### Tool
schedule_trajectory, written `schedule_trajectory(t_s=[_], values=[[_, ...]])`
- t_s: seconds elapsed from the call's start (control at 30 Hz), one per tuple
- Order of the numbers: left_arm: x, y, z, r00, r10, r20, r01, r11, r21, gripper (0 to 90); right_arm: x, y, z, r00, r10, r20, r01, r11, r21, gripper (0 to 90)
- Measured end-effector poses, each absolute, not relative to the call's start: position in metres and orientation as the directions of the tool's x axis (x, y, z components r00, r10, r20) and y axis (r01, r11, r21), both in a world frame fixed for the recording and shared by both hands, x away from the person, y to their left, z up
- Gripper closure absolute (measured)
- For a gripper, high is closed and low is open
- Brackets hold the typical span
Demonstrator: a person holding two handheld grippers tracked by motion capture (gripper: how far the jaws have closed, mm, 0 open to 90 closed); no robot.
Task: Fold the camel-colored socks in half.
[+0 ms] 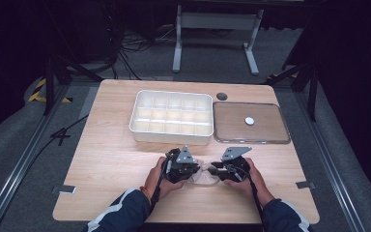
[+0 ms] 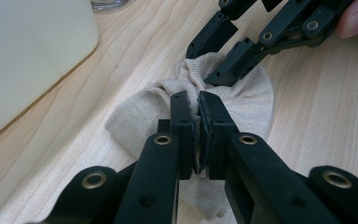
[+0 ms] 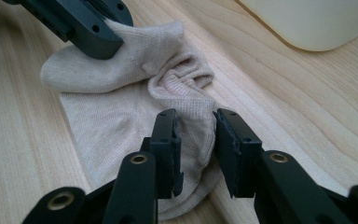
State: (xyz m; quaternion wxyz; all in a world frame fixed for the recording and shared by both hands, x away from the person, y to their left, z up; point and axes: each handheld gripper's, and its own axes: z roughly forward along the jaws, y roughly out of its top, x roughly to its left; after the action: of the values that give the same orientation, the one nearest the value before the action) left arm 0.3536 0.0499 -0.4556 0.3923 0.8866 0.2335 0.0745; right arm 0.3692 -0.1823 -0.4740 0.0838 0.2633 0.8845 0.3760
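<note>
You have the beige sock [image 2: 242, 100] bunched on the table [image 1: 111, 159] before the tray [image 1: 171, 117], left gripper [image 2: 198, 109] pinching a fold tight, right gripper [image 3: 193, 135] part-spread astride the cuff without clamping it; folding looks half done, stowing remains.

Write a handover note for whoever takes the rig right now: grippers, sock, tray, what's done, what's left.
Left gripper: shut on the beige sock, pinching a fold of it.
Right gripper: jaws part open around the sock's ribbed cuff, no firm pinch visible.
Sock: bunched on the wooden table, near edge, between both grippers.
White compartment tray: behind the sock; its compartments look empty. Clear lid lies to its right.
Done: sock gathered.
Left: probably finish folding, then place it in a compartment.
</note>
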Motion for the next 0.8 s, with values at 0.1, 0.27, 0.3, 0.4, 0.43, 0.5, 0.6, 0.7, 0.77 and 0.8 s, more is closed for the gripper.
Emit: schedule_trajectory(t_s=[0.1, 0.27, 0.3, 0.4, 0.43, 0.5, 0.6, 0.7, 0.77, 0.8], values=[[0.353, 0.048, -0.457, 0.881, 0.471, -0.042, 0.349, -0.588, 0.73, 84.3, 0.368, -0.181, -0.474, -0.848, 0.528, 0.036, 0.396, 0.586, 0.707, 69.2], [0.351, 0.043, -0.459, 0.87, 0.49, -0.054, 0.354, -0.547, 0.759, 78.6, 0.368, -0.182, -0.474, -0.847, 0.529, 0.044, 0.4, 0.582, 0.708, 69.2], [0.349, 0.043, -0.458, 0.87, 0.49, -0.056, 0.352, -0.537, 0.766, 77.3, 0.368, -0.182, -0.474, -0.847, 0.53, 0.046, 0.401, 0.579, 0.709, 69.2], [0.347, 0.047, -0.446, 0.874, 0.481, -0.065, 0.336, -0.503, 0.796, 67.6, 0.367, -0.182, -0.475, -0.845, 0.534, 0.043, 0.399, 0.574, 0.715, 69.2], [0.348, 0.051, -0.442, 0.874, 0.482, -0.065, 0.333, -0.497, 0.801, 68.0, 0.367, -0.182, -0.475, -0.845, 0.534, 0.044, 0.4, 0.574, 0.715, 69.2], [0.348, 0.058, -0.436, 0.867, 0.493, -0.072, 0.337, -0.475, 0.813, 66.4, 0.367, -0.182, -0.475, -0.845, 0.533, 0.044, 0.399, 0.574, 0.715, 69.2], [0.345, 0.073, -0.428, 0.84, 0.539, -0.056, 0.338, -0.44, 0.832, 62.7, 0.368, -0.183, -0.475, -0.845, 0.533, 0.049, 0.401, 0.569, 0.718, 69.2], [0.341, 0.083, -0.426, 0.84, 0.541, -0.044, 0.335, -0.452, 0.827, 67.9, 0.368, -0.182, -0.475, -0.844, 0.534, 0.05, 0.402, 0.569, 0.718, 69.2], [0.339, 0.089, -0.43, 0.85, 0.525, -0.033, 0.334, -0.49, 0.805, 75.1, 0.368, -0.183, -0.476, -0.845, 0.532, 0.051, 0.4, 0.566, 0.721, 69.2], [0.339, 0.091, -0.435, 0.851, 0.524, -0.031, 0.34, -0.506, 0.792, 78.5, 0.368, -0.183, -0.476, -0.845, 0.532, 0.049, 0.399, 0.567, 0.721, 69.2]])
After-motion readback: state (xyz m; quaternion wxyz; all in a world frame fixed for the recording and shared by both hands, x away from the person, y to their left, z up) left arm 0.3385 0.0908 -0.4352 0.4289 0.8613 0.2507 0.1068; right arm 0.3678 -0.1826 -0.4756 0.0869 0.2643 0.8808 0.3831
